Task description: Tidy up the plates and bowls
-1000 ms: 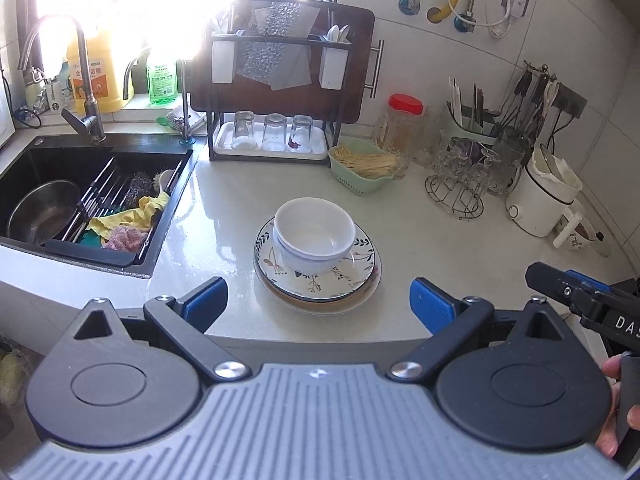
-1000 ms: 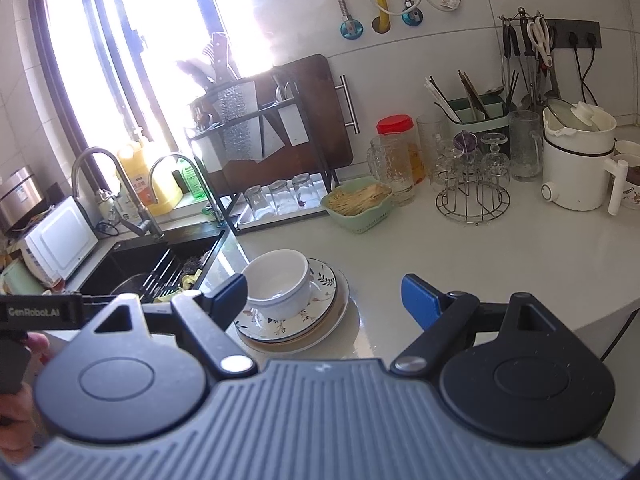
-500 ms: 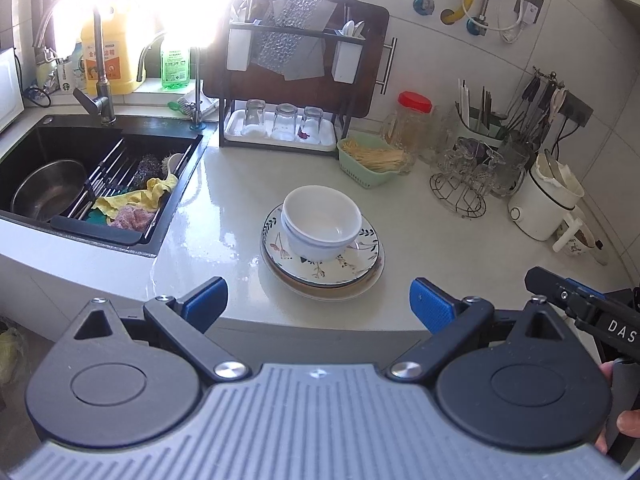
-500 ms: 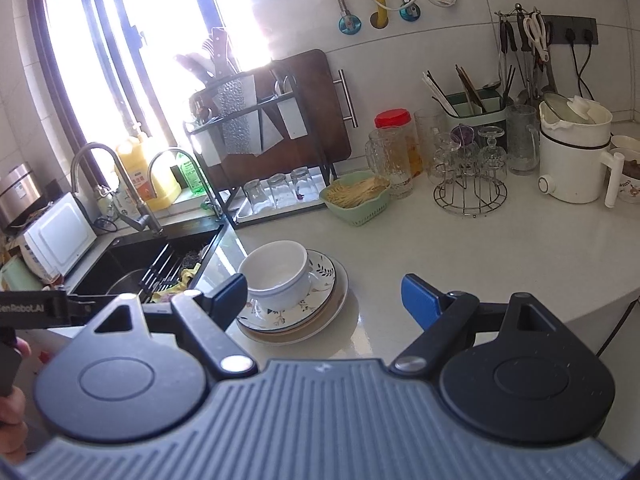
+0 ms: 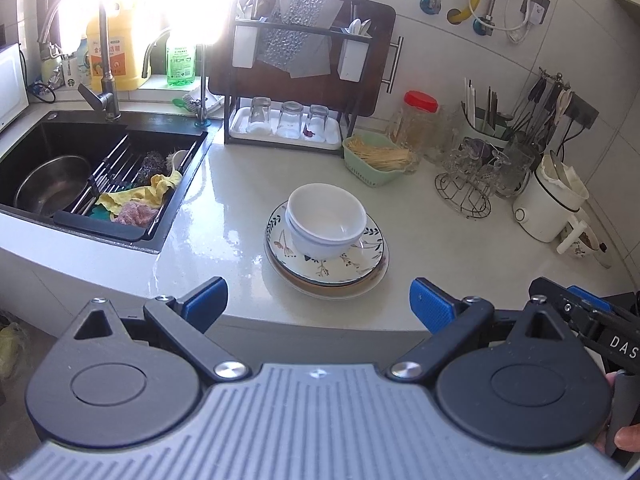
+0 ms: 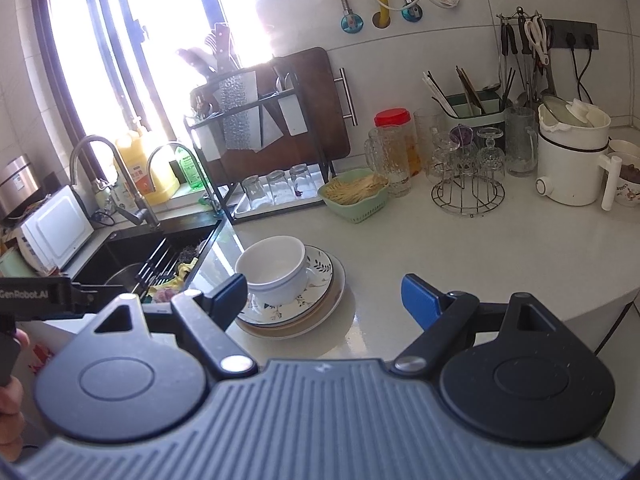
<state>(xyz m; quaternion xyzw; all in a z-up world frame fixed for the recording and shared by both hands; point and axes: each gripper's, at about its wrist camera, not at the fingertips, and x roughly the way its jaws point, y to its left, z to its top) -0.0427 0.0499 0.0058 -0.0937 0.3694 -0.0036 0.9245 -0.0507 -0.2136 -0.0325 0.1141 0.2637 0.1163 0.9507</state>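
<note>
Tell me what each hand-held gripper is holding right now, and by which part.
Nothing is held. The left hand-held gripper and the right hand-held gripper both stand open and empty, short of the stacked bowls on the plates.

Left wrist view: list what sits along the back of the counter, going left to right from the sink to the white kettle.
Sink → glass rack → green basket → red-lidded jar → wire glass stand → white kettle.
</note>
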